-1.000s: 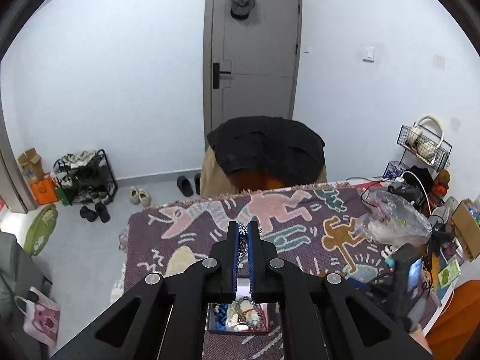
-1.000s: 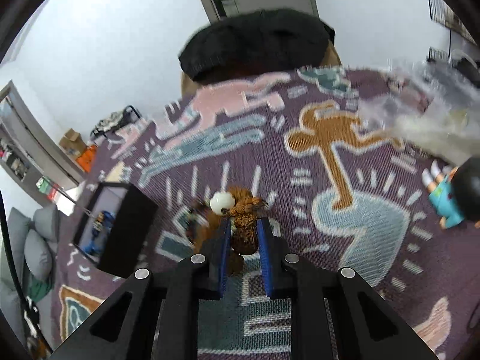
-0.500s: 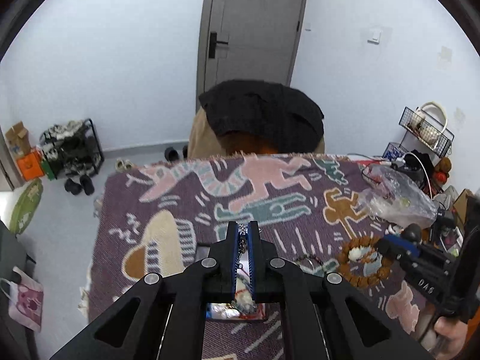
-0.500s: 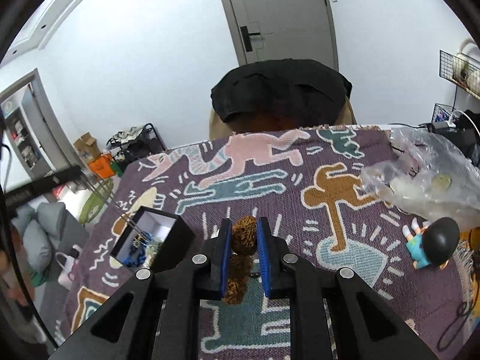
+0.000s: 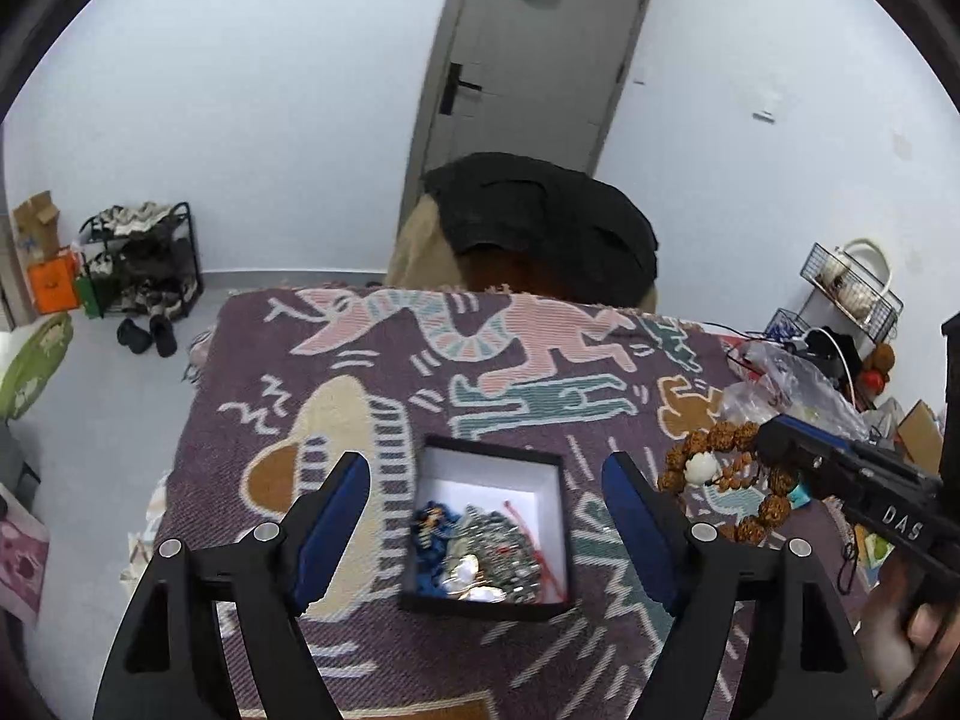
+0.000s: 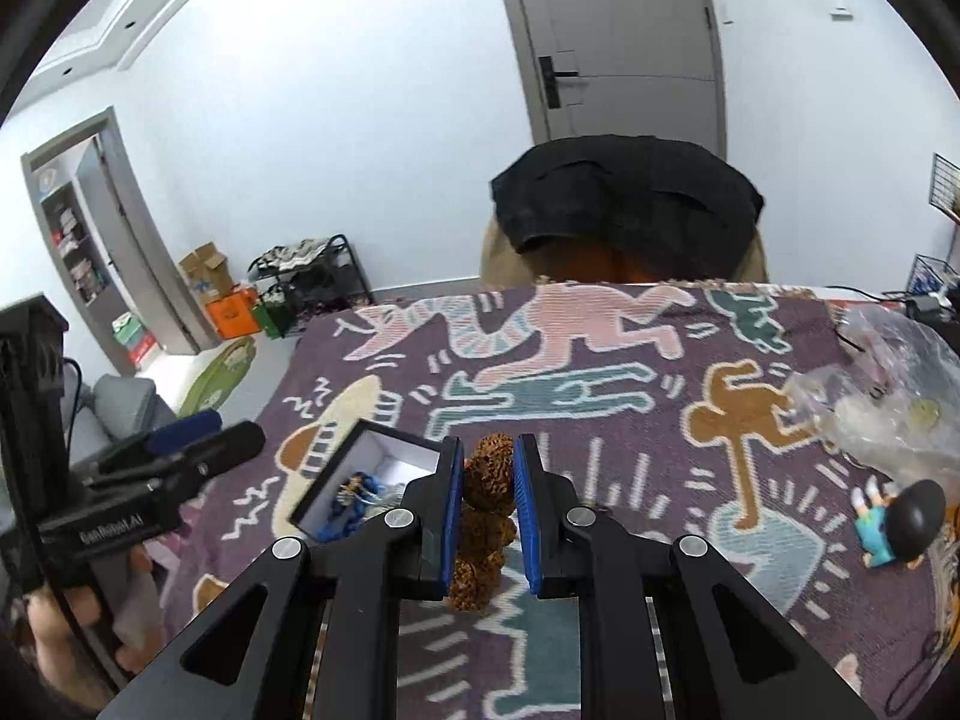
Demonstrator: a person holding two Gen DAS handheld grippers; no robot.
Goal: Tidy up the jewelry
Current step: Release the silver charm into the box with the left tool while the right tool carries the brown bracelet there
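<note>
A patterned purple rug (image 5: 420, 360) covers my table, with cartoon figures in pink, teal and tan woven across it. At the far edge stands a chair (image 6: 624, 210) draped in dark cloth, in front of a grey door (image 5: 528, 60). A crumpled plastic bag (image 6: 888, 384) lies at the right side of the table, and a small doll (image 6: 894, 522) in a teal top lies nearer me, just below the bag.

A black box (image 5: 489, 528) with a white lining sits open on the rug. Inside it lies a heap of jewelry (image 5: 480, 552): blue beads on the left, silvery pieces in the middle, a thin red cord on the right.

My left tongs (image 5: 486, 516) are spread wide, holding nothing, one finger on either side of the box as I look down on it. My right tongs (image 6: 487, 480) are clamped on a bracelet (image 5: 720, 480) of rough brown beads with one white bead; it hangs in a loop off to the right of the box, above the rug.
</note>
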